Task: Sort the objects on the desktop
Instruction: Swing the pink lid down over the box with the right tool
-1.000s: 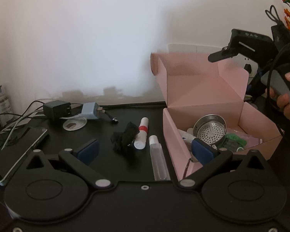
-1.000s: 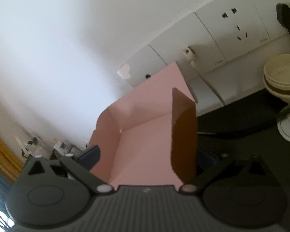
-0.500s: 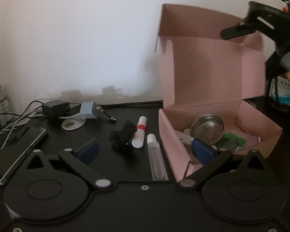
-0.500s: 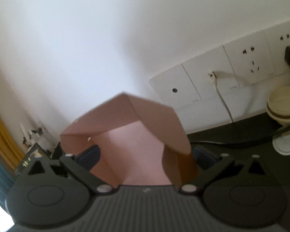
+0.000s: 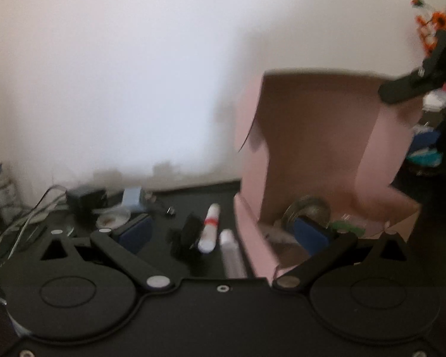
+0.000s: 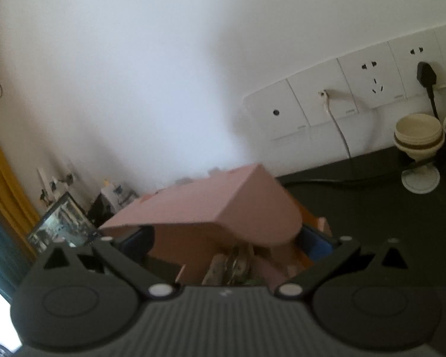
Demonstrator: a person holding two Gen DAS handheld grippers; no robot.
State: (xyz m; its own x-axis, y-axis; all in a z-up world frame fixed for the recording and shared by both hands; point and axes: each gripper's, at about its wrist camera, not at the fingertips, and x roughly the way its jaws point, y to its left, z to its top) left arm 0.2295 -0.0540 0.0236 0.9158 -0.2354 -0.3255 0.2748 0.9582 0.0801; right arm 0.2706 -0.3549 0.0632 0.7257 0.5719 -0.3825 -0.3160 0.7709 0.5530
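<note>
Pink box (image 5: 318, 154): matte cardboard, thin creased panels; it sits on the dark worktop (image 5: 193, 196) at the right, base open toward the camera, hinged lid tipped forward over it.
Lid (image 6: 223, 205): in the right wrist view a flat panel with a rounded side flap, hanging between the right hand-held gripper's fingers; whether a pad touches it cannot be told.
Change: half a second ago the lid stood upright; now it leans well down over the contents.
Box contents: a round perforated metal strainer (image 5: 307, 208), shiny, beside something green; blurred.
Loose items: a white tube with a red band (image 5: 208, 232), a clear plastic bottle (image 5: 232, 253) and a crumpled black piece (image 5: 187, 238) lie left of the box, unmoved.
Left hand-held gripper (image 5: 220, 235): fingers wide apart, blue pads bare, holding nothing.
Right hand-held gripper (image 6: 229, 244): fingers spread, lid edge in the gap.
Background: white wall sockets (image 6: 371, 83), stacked cream bowls (image 6: 417, 136).
</note>
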